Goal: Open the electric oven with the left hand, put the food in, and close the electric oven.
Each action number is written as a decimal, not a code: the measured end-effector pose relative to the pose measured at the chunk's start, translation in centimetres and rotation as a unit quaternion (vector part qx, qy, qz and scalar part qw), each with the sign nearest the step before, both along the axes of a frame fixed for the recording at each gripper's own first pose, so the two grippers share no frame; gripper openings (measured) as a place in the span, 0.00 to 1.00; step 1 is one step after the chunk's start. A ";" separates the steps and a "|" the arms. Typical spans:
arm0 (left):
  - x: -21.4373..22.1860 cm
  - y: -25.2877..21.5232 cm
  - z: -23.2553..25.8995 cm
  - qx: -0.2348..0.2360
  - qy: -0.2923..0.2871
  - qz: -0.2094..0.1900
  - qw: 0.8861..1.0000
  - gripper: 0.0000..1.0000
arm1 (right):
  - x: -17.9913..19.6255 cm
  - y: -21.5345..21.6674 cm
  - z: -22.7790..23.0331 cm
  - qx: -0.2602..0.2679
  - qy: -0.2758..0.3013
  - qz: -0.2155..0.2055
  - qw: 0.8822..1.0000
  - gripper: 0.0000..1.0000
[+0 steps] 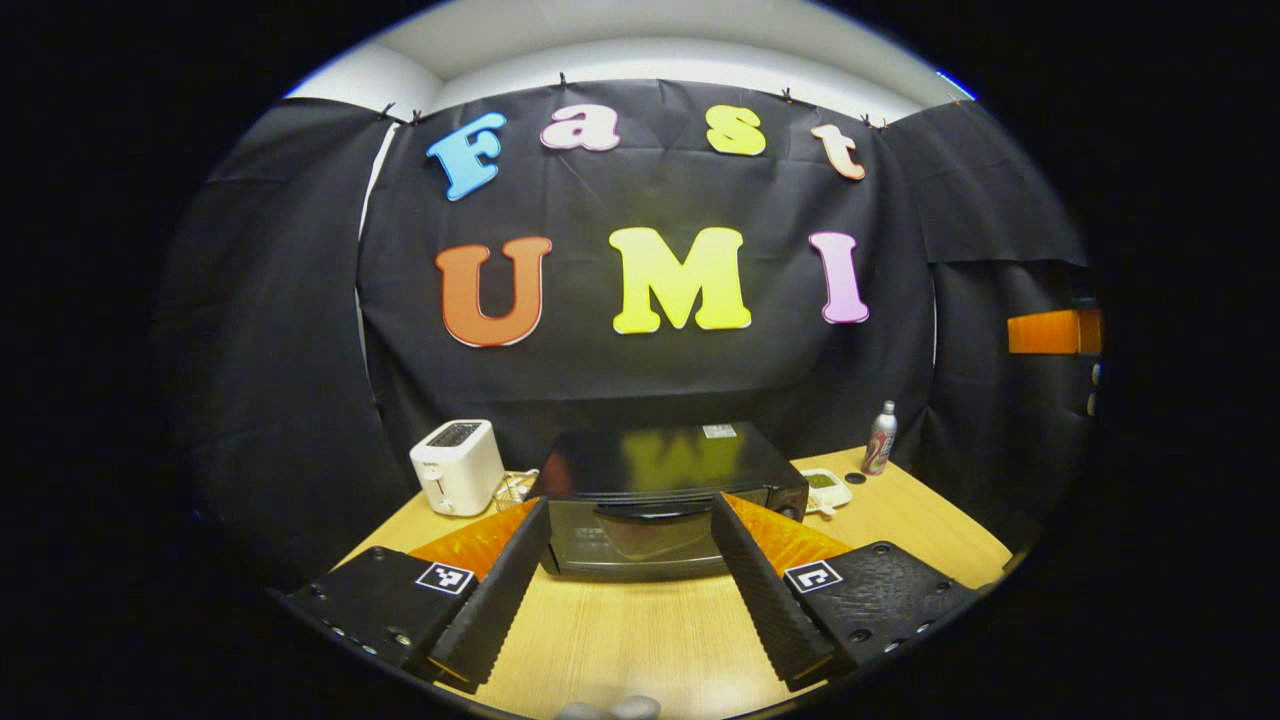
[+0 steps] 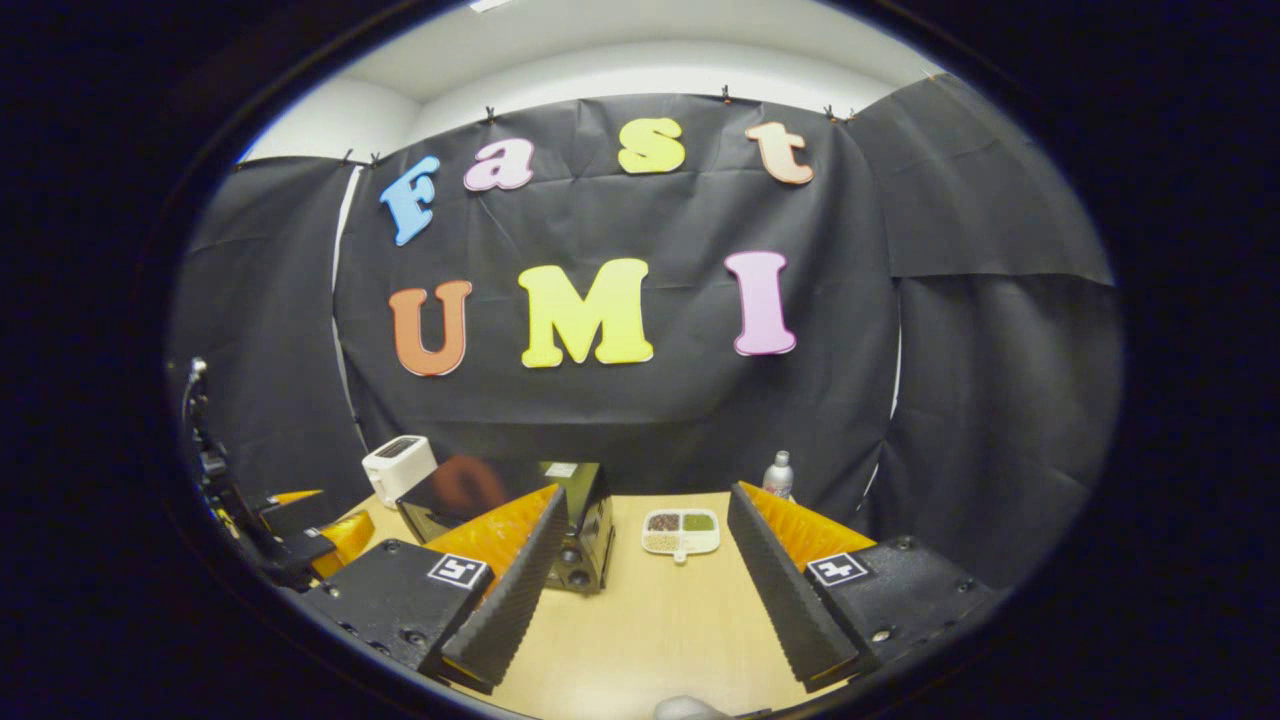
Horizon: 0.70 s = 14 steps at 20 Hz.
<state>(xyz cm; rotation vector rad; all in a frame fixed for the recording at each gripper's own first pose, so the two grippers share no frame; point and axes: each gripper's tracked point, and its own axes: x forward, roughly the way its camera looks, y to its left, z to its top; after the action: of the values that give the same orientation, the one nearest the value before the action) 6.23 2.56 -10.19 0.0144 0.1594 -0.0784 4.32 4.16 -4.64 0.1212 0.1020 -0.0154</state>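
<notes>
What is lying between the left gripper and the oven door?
Nothing: in the left gripper view, bare wooden table stretches from the open left gripper to the closed door of the oven.

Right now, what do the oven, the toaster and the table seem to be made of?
Oven: likely glossy black painted metal with a dark glass door; its top mirrors the wall. Toaster: probably smooth white plastic with a soft sheen. Table: light wood or wood-look laminate, matte, with fine straight grain lines.

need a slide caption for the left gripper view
Open left gripper faces the closed electric oven on the wooden table, white toaster beside it.
</notes>
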 end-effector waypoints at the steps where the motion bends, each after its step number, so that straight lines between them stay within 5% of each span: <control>1: -0.7 0.1 1.3 0.000 -0.008 0.001 1.000 0.97 | -0.6 -0.3 0.4 -0.001 -0.006 -0.003 1.000 0.96; 14: -9.2 2.0 8.1 -0.005 -0.044 0.028 0.999 0.97 | -5.8 -1.6 0.6 -0.003 -0.029 -0.022 0.999 0.96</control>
<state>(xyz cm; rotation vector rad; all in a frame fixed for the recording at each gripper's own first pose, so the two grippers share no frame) -2.94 4.57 -2.06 0.0030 0.0718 -0.0230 -1.46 2.57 -4.02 0.1187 0.0404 -0.0566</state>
